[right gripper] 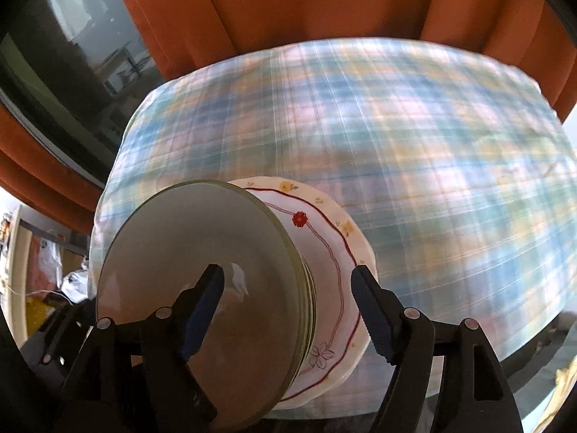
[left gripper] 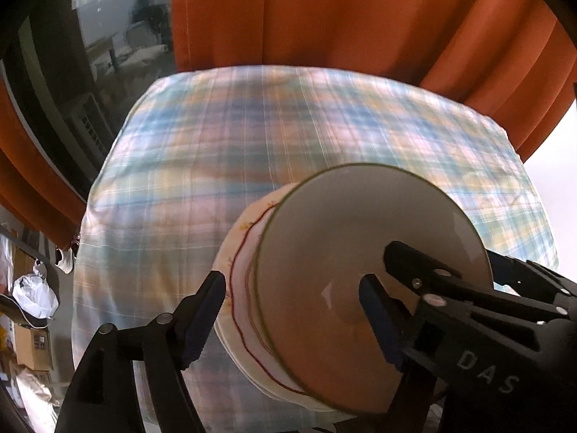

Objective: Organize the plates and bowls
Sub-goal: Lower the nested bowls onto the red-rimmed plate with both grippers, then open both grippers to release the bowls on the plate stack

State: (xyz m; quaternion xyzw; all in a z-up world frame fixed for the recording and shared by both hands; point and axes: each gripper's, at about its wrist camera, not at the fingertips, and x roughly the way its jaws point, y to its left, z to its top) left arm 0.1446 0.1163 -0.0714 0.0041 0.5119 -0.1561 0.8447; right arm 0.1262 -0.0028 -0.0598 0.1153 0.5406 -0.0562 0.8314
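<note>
A stack of plates rests on the plaid tablecloth (left gripper: 216, 151) (right gripper: 432, 166). Greenish glass plates (left gripper: 342, 245) (right gripper: 194, 245) lie on top of white floral plates (left gripper: 239, 249) (right gripper: 324, 249) with a wavy red line. My left gripper (left gripper: 294, 312) is open and straddles the stack's near rim, one pad outside the floral plates and one above the glass. My right gripper (right gripper: 286, 292) is open too and straddles the opposite rim the same way. No pad presses on the plates. One of the right gripper's fingers (left gripper: 418, 269) shows over the glass in the left wrist view.
Orange curtains (left gripper: 360, 18) (right gripper: 324, 0) hang close behind the table's far edge. A dark window (left gripper: 119, 43) is at the upper left. Cardboard boxes (left gripper: 34, 350) and bags sit on the floor beyond the table's left edge.
</note>
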